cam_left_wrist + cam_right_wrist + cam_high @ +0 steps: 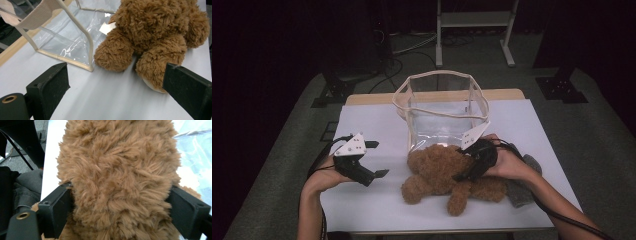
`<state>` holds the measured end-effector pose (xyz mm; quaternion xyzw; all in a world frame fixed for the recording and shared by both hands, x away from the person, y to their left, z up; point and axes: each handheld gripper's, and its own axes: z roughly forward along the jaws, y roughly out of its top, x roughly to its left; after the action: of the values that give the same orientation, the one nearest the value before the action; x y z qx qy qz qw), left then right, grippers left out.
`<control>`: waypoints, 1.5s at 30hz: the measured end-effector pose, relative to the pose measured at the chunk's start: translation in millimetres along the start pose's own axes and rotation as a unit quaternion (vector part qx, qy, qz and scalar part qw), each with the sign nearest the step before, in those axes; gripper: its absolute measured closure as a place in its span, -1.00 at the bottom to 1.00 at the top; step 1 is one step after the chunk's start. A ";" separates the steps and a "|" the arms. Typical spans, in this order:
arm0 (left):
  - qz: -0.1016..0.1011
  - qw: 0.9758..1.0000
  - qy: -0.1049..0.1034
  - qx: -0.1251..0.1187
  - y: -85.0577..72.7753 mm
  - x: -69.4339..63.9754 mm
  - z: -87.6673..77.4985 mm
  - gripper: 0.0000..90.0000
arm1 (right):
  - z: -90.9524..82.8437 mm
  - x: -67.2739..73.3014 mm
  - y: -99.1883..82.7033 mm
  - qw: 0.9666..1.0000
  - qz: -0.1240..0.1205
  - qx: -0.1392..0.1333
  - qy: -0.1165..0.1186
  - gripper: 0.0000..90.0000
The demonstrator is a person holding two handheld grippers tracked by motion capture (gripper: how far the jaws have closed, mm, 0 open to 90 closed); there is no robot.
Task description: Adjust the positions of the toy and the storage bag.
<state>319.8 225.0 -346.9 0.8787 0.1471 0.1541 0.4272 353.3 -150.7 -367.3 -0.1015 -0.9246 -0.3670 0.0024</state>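
A brown teddy bear [437, 170] lies on the white table cover [372, 120], right in front of a clear plastic bag [442, 117] with cream trim that stands upright with its top open. My right gripper [462, 164] reaches over the bear from the right. In the right gripper view its jaws stand wide on either side of the furry body [120, 170], and the fur brushes both without being squeezed. My left gripper [379, 158] hovers open to the bear's left with nothing between its jaws. In the left gripper view the bear [155, 37] and the bag [62, 42] lie ahead of it.
A grey cloth [522, 192] lies under the right hand near the table's front right corner. Behind the table are a white metal stand [474, 20], cables and dark floor. Bare table cover stretches left of the bag and in front of the left gripper.
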 end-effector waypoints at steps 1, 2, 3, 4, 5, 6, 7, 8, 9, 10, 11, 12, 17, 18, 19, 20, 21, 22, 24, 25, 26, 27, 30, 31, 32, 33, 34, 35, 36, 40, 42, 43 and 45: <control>0.000 1.000 0.000 0.000 -0.1 0.0 0.2 -0.86 | 0.8 0.1 0.0 1.000 0.001 0.000 -0.001 -0.71; 0.000 1.000 -0.001 0.001 -0.1 0.0 0.4 -0.86 | 1.6 0.0 0.1 1.000 0.002 0.001 -0.001 -0.71; 0.000 1.000 -0.001 0.001 -0.1 0.0 0.5 -0.86 | 2.4 0.3 0.4 1.000 0.002 0.004 -0.003 -0.72; 0.000 1.000 -0.001 0.001 -0.1 0.0 0.5 -0.86 | 3.2 0.7 0.7 1.000 0.001 0.007 -0.003 -0.73; 0.000 1.000 -0.001 0.001 -0.1 0.0 0.5 -0.86 | 4.1 1.5 0.9 1.000 0.000 0.010 -0.005 -0.73; 0.000 1.000 -0.001 0.001 -0.1 0.0 0.4 -0.86 | 4.7 2.3 1.0 1.000 -0.002 0.012 -0.007 -0.74; 0.000 1.000 0.000 0.001 -0.1 0.0 0.4 -0.86 | 5.3 2.8 1.3 1.000 -0.001 0.014 -0.007 -0.74; 0.000 1.000 0.000 0.001 -0.1 -0.1 0.4 -0.86 | 5.9 3.4 1.7 1.000 -0.001 0.016 -0.007 -0.74; 0.000 1.000 -0.001 0.001 0.0 -0.2 0.4 -0.86 | 6.5 3.6 2.1 1.000 -0.003 0.017 -0.007 -0.74; 0.000 1.000 -0.001 0.002 0.0 -0.2 0.5 -0.86 | 6.9 4.3 2.9 1.000 -0.003 0.020 -0.008 -0.74; 0.000 1.000 -0.001 0.001 0.0 -0.4 0.7 -0.86 | 7.4 5.1 3.8 1.000 -0.003 0.024 -0.008 -0.74; 0.000 1.000 -0.001 0.001 0.0 -0.5 0.9 -0.86 | 8.3 5.7 4.5 1.000 -0.005 0.025 -0.010 -0.74; 0.000 1.000 -0.001 0.001 0.0 -0.5 0.0 -0.86 | 14.0 8.6 8.4 0.999 -0.014 0.046 -0.016 -0.74; 0.000 1.000 -0.001 0.001 -0.1 -0.4 -0.2 -0.86 | 14.6 8.3 8.6 0.999 -0.013 0.048 -0.015 -0.73; 0.000 1.000 -0.001 0.001 -0.2 -0.4 -0.2 -0.86 | 15.3 8.1 8.8 0.999 -0.010 0.051 -0.014 -0.73; 0.000 1.000 -0.001 0.001 -0.2 -0.4 -0.1 -0.86 | 16.0 7.8 8.8 0.998 -0.012 0.053 -0.014 -0.71; 0.000 1.000 -0.001 0.001 -0.3 -0.3 0.0 -0.86 | 16.7 7.9 8.8 0.998 -0.011 0.058 -0.014 -0.70; 0.001 1.000 -0.001 0.002 -0.3 -0.3 0.2 -0.86 | 18.0 8.1 8.9 0.998 -0.012 0.062 -0.014 -0.70; 0.001 1.000 -0.001 0.002 -0.2 -0.5 0.2 -0.86 | 20.2 9.1 9.1 0.997 -0.019 0.071 -0.015 -0.61; 0.001 1.000 -0.001 0.002 -0.2 -0.5 0.1 -0.86 | 20.7 9.8 9.2 0.997 -0.017 0.075 -0.014 -0.56; 0.001 1.000 -0.001 0.001 -0.2 -0.6 -0.1 -0.86 | 21.5 9.9 9.3 0.997 -0.018 0.075 -0.013 -0.52; 0.001 1.000 -0.001 0.001 -0.1 -0.6 -0.3 -0.86 | 22.1 9.9 9.2 0.997 -0.019 0.075 -0.012 -0.47; 0.001 1.000 -0.001 0.001 0.0 -0.7 -0.3 -0.86 | 22.2 9.7 9.5 0.997 -0.015 0.075 -0.015 -0.31; 0.001 1.000 0.000 0.001 -0.1 -0.7 -0.2 -0.86 | 22.2 9.7 9.4 0.997 -0.014 0.075 -0.015 -0.28; 0.001 1.000 -0.001 0.002 0.0 -0.7 -0.1 -0.86 | 22.0 9.7 9.3 0.997 -0.014 0.075 -0.017 -0.24; 0.001 1.000 -0.001 0.002 -0.1 -0.7 0.1 -0.86 | 21.8 10.0 9.4 0.997 -0.015 0.074 -0.020 -0.18; 0.001 1.000 -0.001 0.002 -0.1 -0.7 0.1 -0.86 | 21.7 10.3 9.3 0.997 -0.016 0.073 -0.021 -0.15; 0.001 1.000 -0.001 0.002 -0.2 -0.6 0.1 -0.86 | 21.5 10.5 9.2 0.997 -0.017 0.071 -0.023 -0.12; 0.001 1.000 -0.001 0.002 -0.3 -0.6 0.1 -0.86 | 21.2 10.6 9.2 0.997 -0.017 0.070 -0.024 -0.09; 0.001 1.000 -0.001 0.002 -0.7 -0.3 -0.2 -0.86 | 18.1 11.4 8.3 0.998 -0.017 0.059 -0.027 0.03; 0.001 1.000 0.000 0.002 -1.3 0.0 -0.1 -0.86 | 15.2 11.6 8.6 0.998 -0.018 0.055 -0.024 0.08; 0.000 1.000 0.000 0.003 -1.6 0.2 -0.2 -0.86 | 13.4 11.8 9.1 0.998 -0.020 0.053 -0.026 0.11; 0.000 1.000 0.001 0.003 -2.1 0.8 -0.8 -0.86 | 10.3 11.8 9.9 0.998 -0.020 0.047 -0.023 0.15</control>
<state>320.0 227.1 -348.0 0.8797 0.1474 0.1546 0.4247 344.3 -134.4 -367.2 -0.0914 -0.9426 -0.3204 -0.0218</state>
